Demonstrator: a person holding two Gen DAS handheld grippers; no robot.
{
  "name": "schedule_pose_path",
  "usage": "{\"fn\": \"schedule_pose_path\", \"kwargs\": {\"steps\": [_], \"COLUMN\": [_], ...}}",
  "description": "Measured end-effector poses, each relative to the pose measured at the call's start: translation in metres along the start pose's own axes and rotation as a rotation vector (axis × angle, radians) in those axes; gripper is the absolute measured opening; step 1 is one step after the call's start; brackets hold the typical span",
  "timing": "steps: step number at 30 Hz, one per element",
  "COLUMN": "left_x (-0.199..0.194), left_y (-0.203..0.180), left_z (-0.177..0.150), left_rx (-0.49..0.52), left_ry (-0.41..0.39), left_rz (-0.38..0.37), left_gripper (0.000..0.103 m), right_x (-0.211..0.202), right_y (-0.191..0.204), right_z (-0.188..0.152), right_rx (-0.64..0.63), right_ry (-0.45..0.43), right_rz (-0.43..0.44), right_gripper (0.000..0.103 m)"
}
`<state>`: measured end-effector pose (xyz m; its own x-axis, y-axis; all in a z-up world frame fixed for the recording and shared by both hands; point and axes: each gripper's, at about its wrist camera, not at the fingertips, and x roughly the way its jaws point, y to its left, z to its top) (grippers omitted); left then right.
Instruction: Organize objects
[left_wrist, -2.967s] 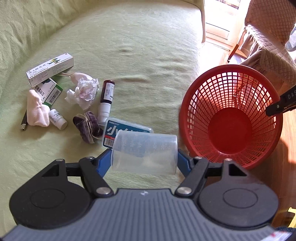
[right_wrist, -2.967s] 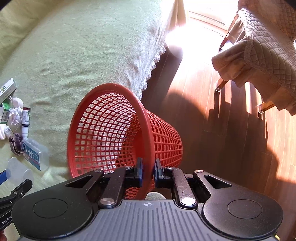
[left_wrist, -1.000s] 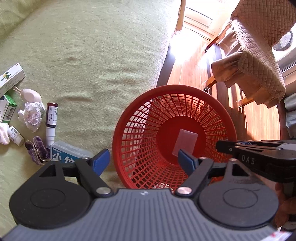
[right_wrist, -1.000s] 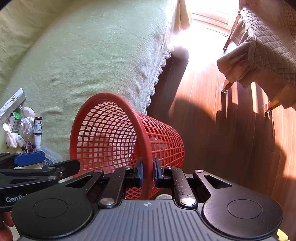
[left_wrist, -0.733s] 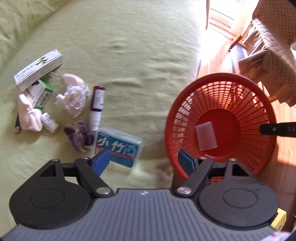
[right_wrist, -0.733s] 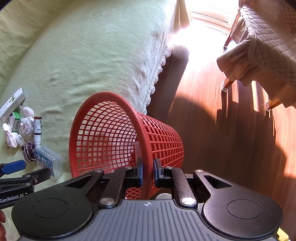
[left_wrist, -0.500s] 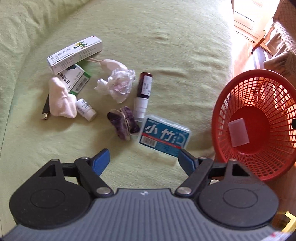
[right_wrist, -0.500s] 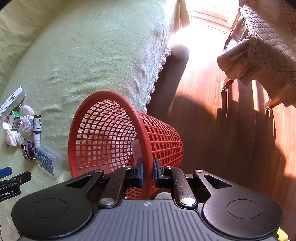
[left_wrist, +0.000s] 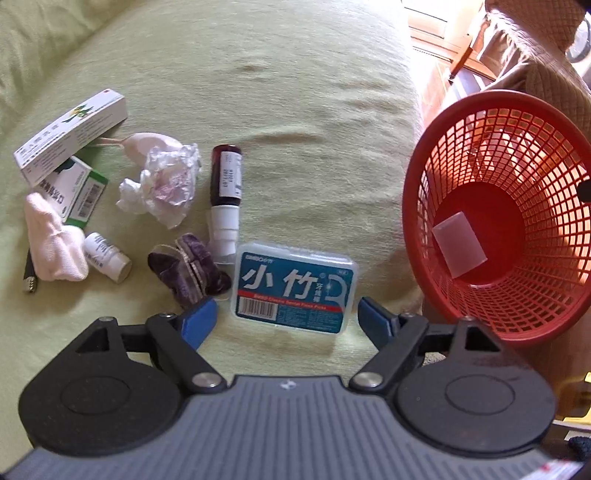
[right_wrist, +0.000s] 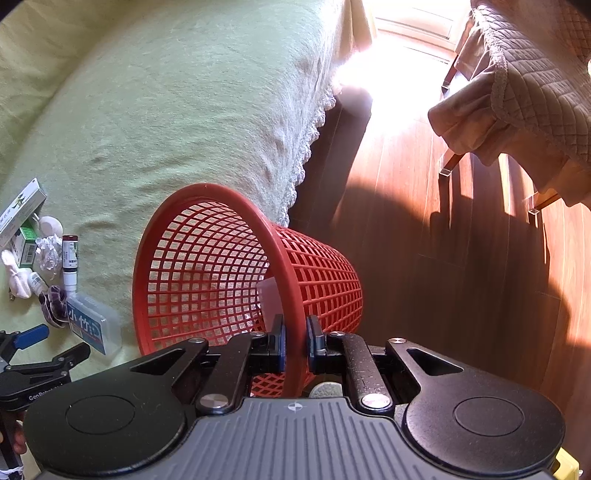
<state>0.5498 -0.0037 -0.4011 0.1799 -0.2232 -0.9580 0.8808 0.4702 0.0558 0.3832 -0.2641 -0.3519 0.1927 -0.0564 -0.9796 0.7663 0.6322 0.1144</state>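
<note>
Two grippers work around a red basket (left_wrist: 480, 325). The right gripper (right_wrist: 294, 349) is clamped on the basket's near rim, one pad inside and one outside the mesh wall, and holds it tilted against the edge of the green bedspread (left_wrist: 295, 74). A clear plastic cup (left_wrist: 459, 244) lies on its side on the basket's bottom. The left gripper (left_wrist: 283, 317) hangs over the bedspread just left of the basket, its jaws opening and gripping nothing; a blue floss box (left_wrist: 295, 288) lies below the gap between its blue pads. Further left of the basket lie a dark bottle (left_wrist: 225, 199), a purple scrunchie (left_wrist: 188, 273), crumpled paper (left_wrist: 166, 184), a small white bottle (left_wrist: 107, 256), a white sock (left_wrist: 55, 240) and two cartons (left_wrist: 70, 136).
</note>
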Motion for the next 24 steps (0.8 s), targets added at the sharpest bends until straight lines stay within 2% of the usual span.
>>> {"fn": "schedule_pose_path", "kwargs": {"steps": [8,12,18,24], "left_x": [0.037,0.042,0.032,-0.006], "left_y": [-0.001,-0.008,-0.006,0.004], "left_z": [0.008,0.008,0.006,0.010], "left_rx": [0.057,0.102,0.100,0.005], "left_ry": [0.029,0.021,0.003,-0.015], "left_rz": [-0.009,-0.015,-0.006,-0.021], "left_gripper": [0.088,0.084,0.083,0.083], "right_x": [0.000,0.000,-0.001,-0.001], "right_y": [0.000,0.000,0.000,0.003], "right_z": [-0.002,-0.003,-0.003,-0.004], "right_rx": [0.003,0.008,0.006,-0.007], "right_ry": [-0.004,-0.004,-0.004,-0.002], "right_rz": [-0.008,-0.010,-0.011,-0.013], "right_gripper": [0.007,0.007,0.007,0.007]}}
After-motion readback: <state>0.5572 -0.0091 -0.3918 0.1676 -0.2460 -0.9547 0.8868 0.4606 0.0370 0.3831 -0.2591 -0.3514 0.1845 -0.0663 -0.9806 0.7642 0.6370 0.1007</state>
